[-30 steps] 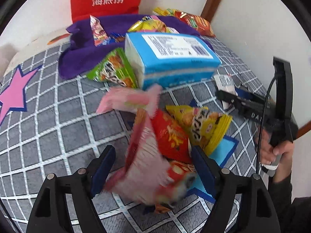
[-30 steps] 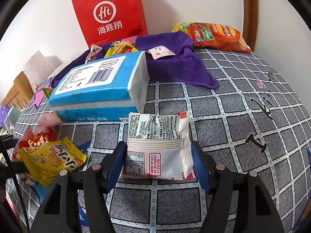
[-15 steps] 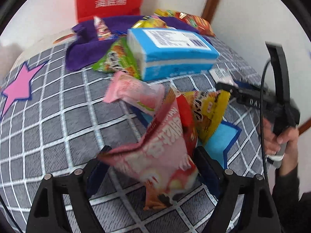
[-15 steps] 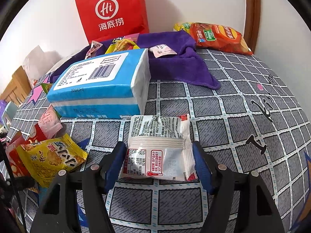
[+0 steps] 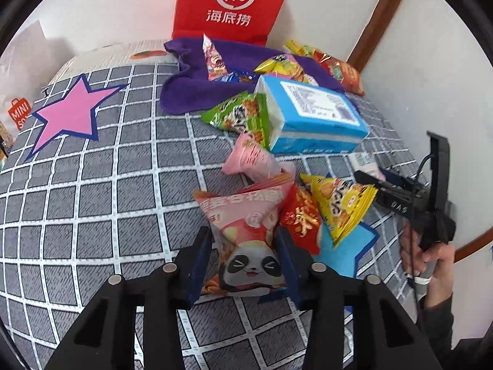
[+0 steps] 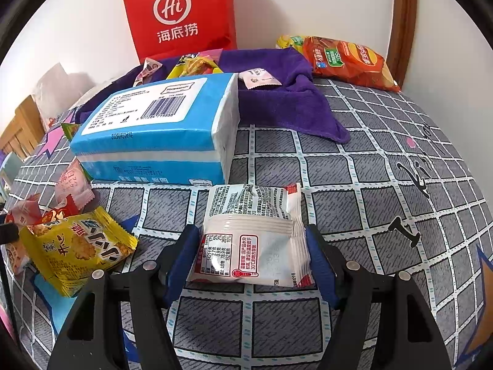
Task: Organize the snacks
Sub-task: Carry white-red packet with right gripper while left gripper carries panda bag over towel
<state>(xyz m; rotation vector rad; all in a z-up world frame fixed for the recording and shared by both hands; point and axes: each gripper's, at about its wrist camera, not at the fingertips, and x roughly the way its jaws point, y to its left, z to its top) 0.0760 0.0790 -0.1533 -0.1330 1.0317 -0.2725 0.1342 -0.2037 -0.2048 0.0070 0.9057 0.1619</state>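
Jaws of my left tool (image 5: 243,257) are closing on the panda snack bag (image 5: 246,246) — loose a second ago; my right tool (image 6: 251,254) brackets the white packet (image 6: 252,246), half-open.

You are working in a home bedroom, on a bed.
You are kneeling your tools over a grey grid-patterned bedsheet (image 5: 92,191) with a pink star (image 5: 66,114), lying against plain white walls (image 6: 308,3) with wooden trim (image 6: 400,15); a red paper shopping bag (image 6: 181,15), a purple towel (image 6: 286,104) and scattered snack packets (image 5: 339,203) are sitting on it.
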